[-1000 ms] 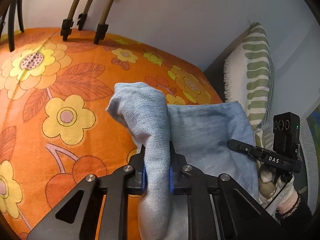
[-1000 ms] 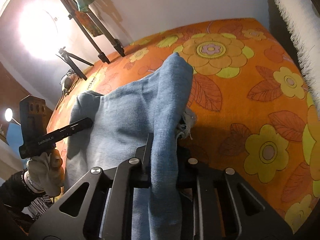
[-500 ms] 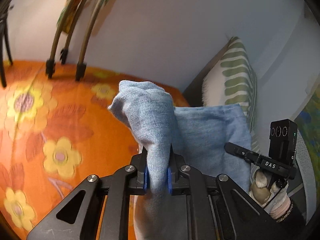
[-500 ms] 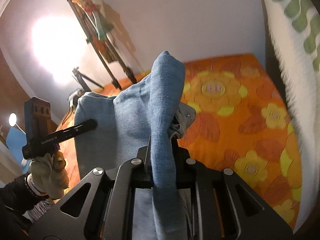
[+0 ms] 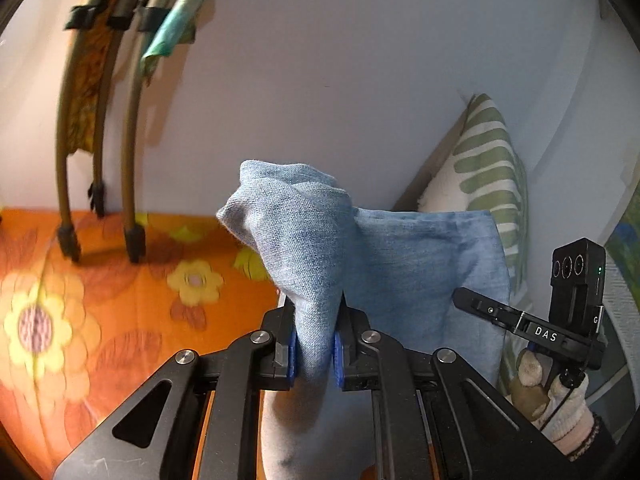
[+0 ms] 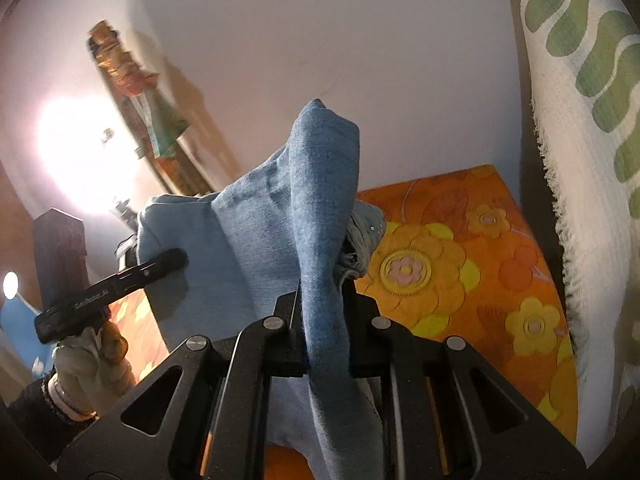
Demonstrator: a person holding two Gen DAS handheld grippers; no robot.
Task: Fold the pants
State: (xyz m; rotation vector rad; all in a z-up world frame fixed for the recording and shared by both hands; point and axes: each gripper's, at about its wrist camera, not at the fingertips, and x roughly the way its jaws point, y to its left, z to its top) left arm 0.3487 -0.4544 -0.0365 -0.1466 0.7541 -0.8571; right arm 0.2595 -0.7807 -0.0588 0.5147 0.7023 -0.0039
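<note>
The light blue denim pants (image 5: 400, 264) hang lifted between both grippers above the orange flowered cover (image 5: 80, 320). My left gripper (image 5: 316, 344) is shut on a bunched edge of the pants that sticks up past its blue pads. My right gripper (image 6: 324, 332) is shut on another bunched edge of the pants (image 6: 248, 248). The cloth stretches between them. Each view shows the other gripper held in a gloved hand: the right one (image 5: 532, 328) and the left one (image 6: 108, 292). The lower part of the pants is hidden below the grippers.
A white pillow with green wavy stripes (image 5: 484, 176) stands at the right against the wall; it also shows in the right wrist view (image 6: 592, 128). A stand with draped cloths (image 5: 120, 120) stands on the cover's far left. A bright lamp glare (image 6: 76, 148) is at left.
Both grippers have risen with the pants, lifting the cloth off the cover. The views have tilted up, so the wall fills more and the cover less.
</note>
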